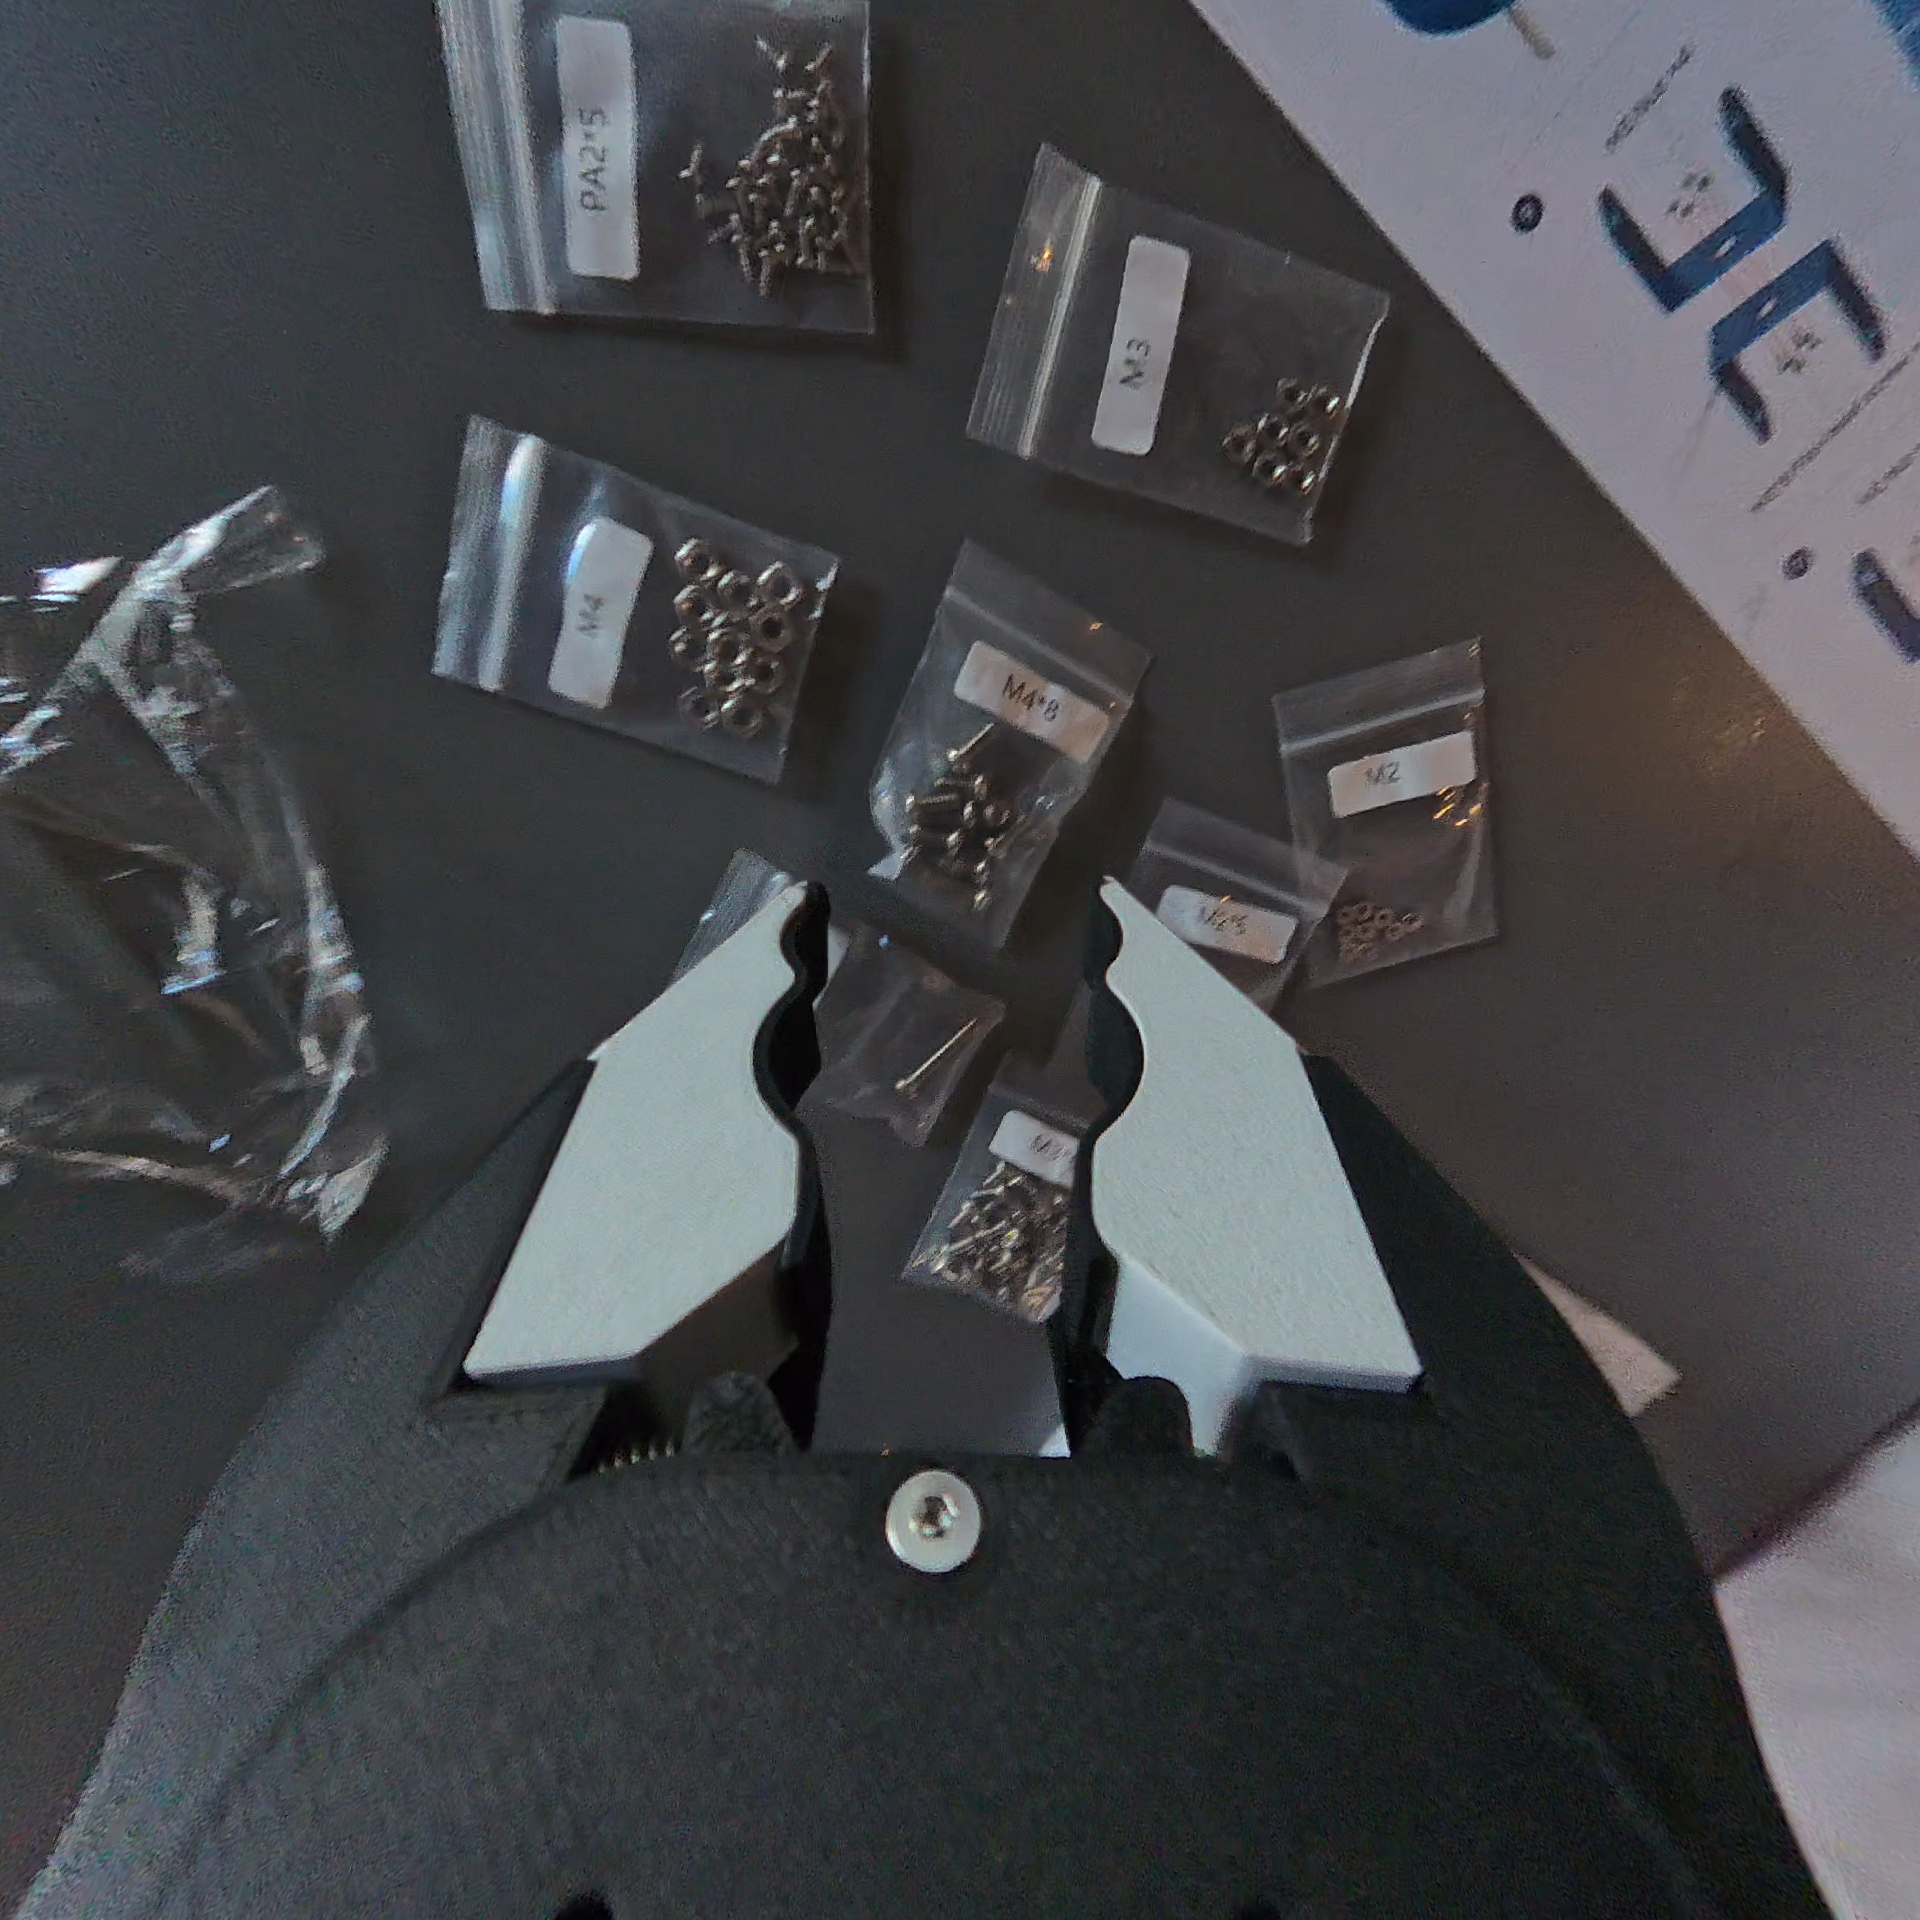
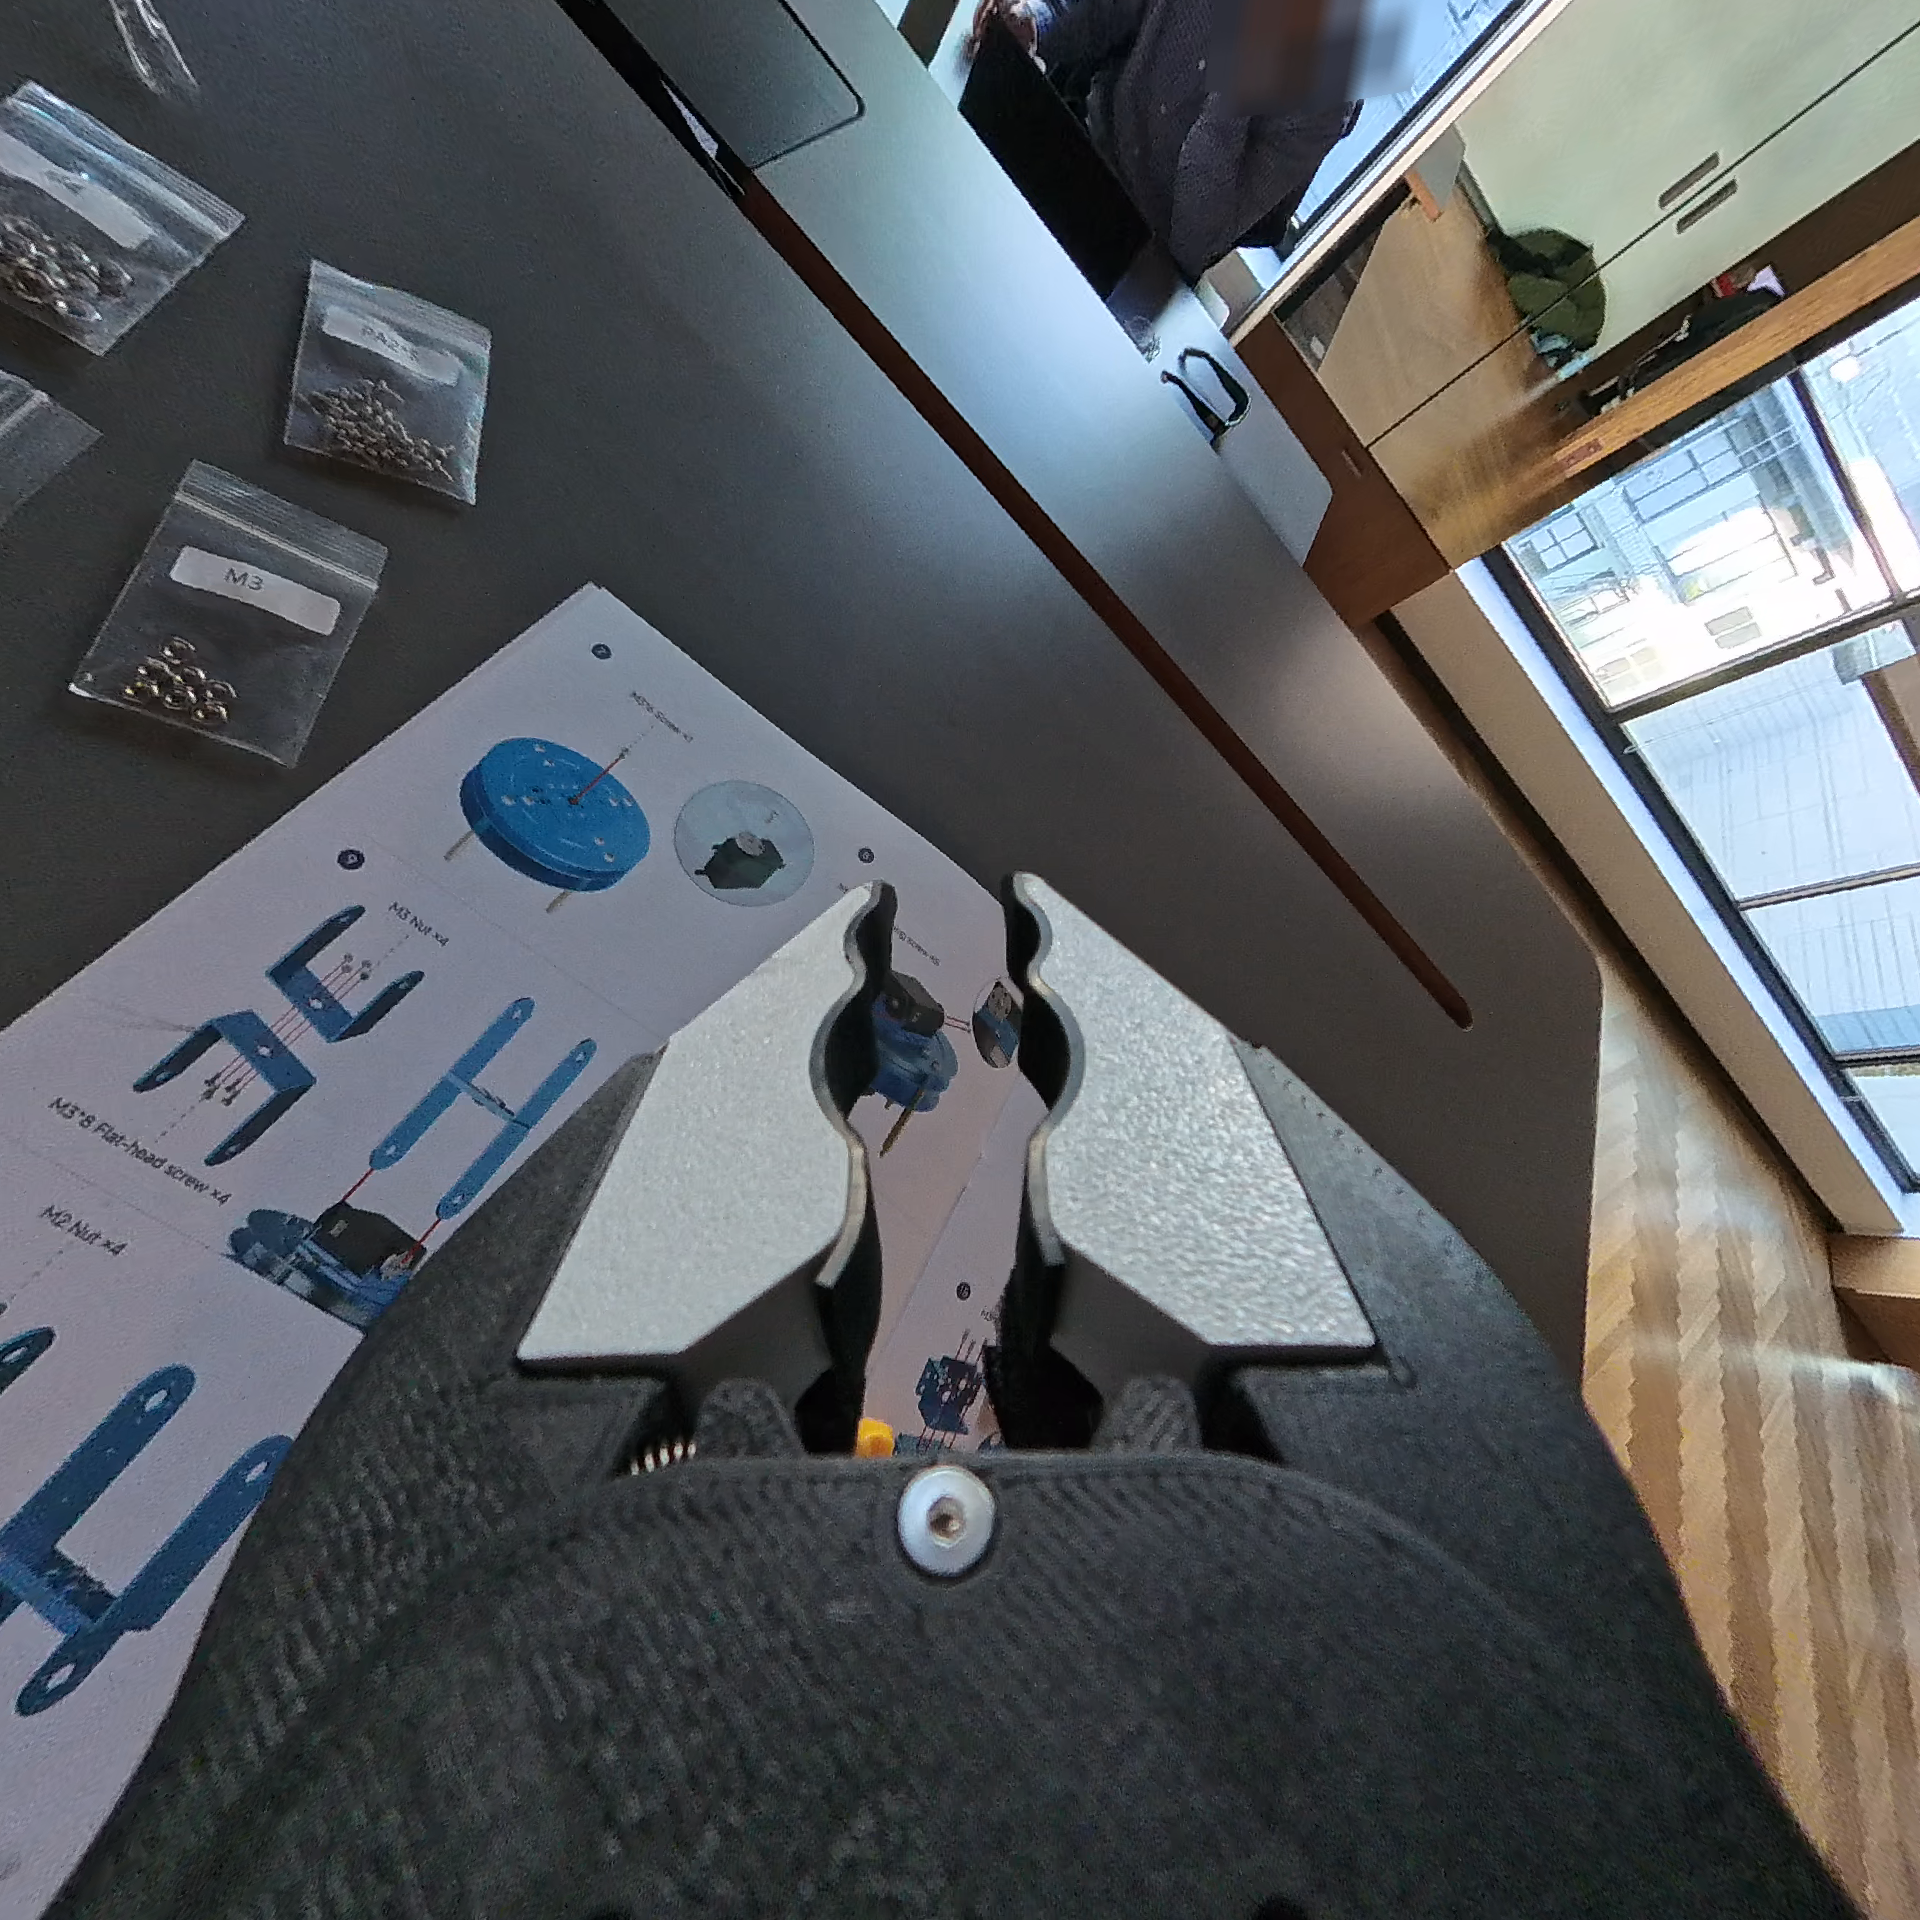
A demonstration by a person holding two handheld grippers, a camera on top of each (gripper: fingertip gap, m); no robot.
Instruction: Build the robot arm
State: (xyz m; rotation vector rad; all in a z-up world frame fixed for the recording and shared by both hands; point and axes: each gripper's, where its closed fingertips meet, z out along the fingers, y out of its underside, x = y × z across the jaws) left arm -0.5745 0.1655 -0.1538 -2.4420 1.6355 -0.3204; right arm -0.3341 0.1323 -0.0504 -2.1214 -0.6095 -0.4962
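Glossy clear plastic bags [image 1: 634,597] w/ metal nuts; matt dark table [image 1: 260,343]; paper sheet [image 2: 343,935].

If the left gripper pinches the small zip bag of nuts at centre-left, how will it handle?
The zip bag of nuts looks thin and floppy, so it would probably sag. The loose nuts bunch at one end, so weight would likely shift there. Its glossy film may slip between the open left gripper fingers.

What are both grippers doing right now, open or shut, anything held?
Left gripper: jaws open, empty, above the small bag with few screws.
Right gripper: jaws open, empty, over the instruction sheet.
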